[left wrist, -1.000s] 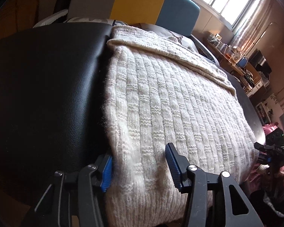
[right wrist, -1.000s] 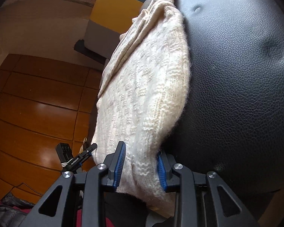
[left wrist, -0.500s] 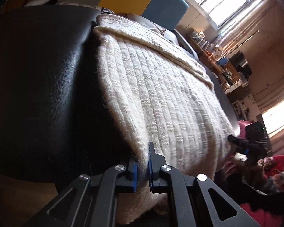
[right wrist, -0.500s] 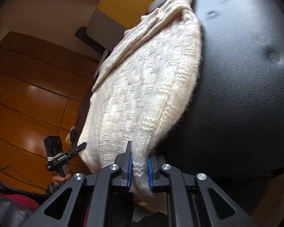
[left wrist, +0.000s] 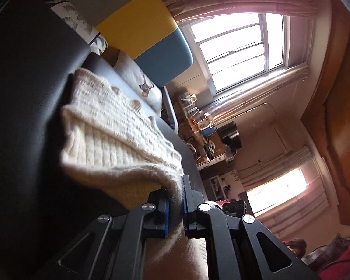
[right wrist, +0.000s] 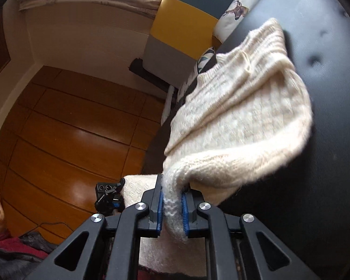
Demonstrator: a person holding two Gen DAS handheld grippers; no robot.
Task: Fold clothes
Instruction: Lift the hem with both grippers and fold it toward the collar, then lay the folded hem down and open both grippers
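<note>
1. The left tool [left wrist: 175,206] is clamping the near hem of the cream knitted sweater [left wrist: 119,137]; its blue pads are pressed together on the wool, with a tuft hanging below them.
2. The right tool [right wrist: 171,206] is clamping the same hem at the opposite corner; a thick roll of knit is squeezed between its pads.
3. The sweater [right wrist: 240,107] is resting partly on the black padded surface [right wrist: 326,121], its far end lying flat there; the near edge is hanging lifted off it and curling over itself.
4. Gripping the two corners is keeping the hem taut and level; judged from that, the near half is being carried over the far half so the fold lands square.
5. The far end, with the collar [right wrist: 242,56] showing, is staying down by its own weight and acting as the anchor for the fold.
6. The bulky knit is likely sagging in the middle between the tools; even height on both sides seems needed.
7. A pillow [left wrist: 137,79] and a coloured headboard [left wrist: 137,25] are lying beyond the surface.
</note>
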